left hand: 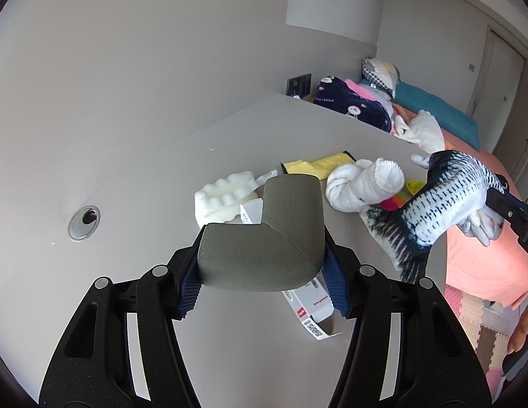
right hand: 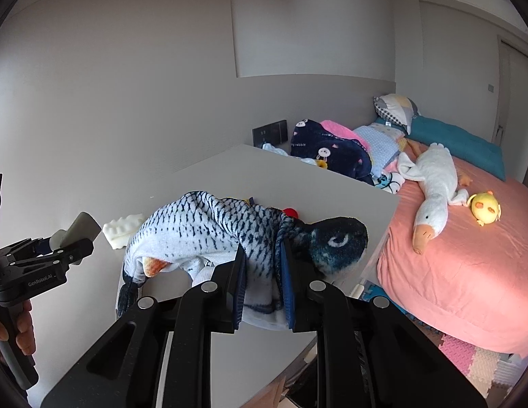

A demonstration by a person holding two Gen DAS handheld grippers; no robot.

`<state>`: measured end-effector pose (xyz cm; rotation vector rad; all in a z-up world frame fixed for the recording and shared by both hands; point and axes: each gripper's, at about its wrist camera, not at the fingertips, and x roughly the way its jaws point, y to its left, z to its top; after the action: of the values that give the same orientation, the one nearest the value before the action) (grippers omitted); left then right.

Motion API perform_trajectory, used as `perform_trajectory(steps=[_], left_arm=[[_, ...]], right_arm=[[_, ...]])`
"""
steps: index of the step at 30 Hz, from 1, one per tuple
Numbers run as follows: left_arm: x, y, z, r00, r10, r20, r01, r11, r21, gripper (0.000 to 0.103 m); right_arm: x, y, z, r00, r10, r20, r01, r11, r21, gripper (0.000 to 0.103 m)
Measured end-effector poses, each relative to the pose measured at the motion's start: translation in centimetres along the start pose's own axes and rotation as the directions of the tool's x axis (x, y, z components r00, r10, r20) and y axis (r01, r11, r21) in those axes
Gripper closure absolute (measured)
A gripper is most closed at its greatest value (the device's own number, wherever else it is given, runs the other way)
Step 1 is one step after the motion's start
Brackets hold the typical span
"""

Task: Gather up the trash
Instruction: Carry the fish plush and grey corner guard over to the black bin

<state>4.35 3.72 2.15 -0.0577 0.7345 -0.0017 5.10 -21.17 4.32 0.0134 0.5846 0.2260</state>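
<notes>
Mid-collection: left gripper clamped on grey foam corner piece, right gripper pinching fish-print cloth, both above the table. Next, probably: carry to a bin, none in view.

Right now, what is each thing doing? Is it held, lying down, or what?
Left gripper: shut on the grey foam corner piece, lifted off the desk.
Right gripper: shut on the fish plush, which hangs limp.
White box: lying flat on the desk, end flap open.
White towel: rolled up, lying on the desk.
Goose plush: lying on the bed.
</notes>
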Motion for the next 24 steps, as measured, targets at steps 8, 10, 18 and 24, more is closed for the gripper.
perform_trajectory(steps=[8,10,18,24], left_arm=[[-1.1,-3.9,0.4,0.999,-0.042,0.016,0.041,0.998,0.052,0.044],[-1.2,-5.0,0.5,0.998,-0.059,0.017,0.058,0.996,0.063,0.044],[-0.8,-10.2,0.6,0.993,-0.116,0.005,0.114,0.985,0.126,0.044],[0.2,-13.7,0.8,0.988,-0.157,-0.017,0.157,0.974,0.166,0.044]], right_arm=[[-2.3,-3.0,0.4,0.999,-0.030,0.032,0.029,0.999,0.036,0.082],[-2.7,-3.8,0.3,0.999,-0.041,0.036,0.039,0.998,0.047,0.082],[-4.1,-7.7,-0.4,0.995,-0.096,0.037,0.093,0.991,0.094,0.080],[-5.0,-10.5,-1.0,0.991,-0.134,0.031,0.129,0.984,0.119,0.079]])
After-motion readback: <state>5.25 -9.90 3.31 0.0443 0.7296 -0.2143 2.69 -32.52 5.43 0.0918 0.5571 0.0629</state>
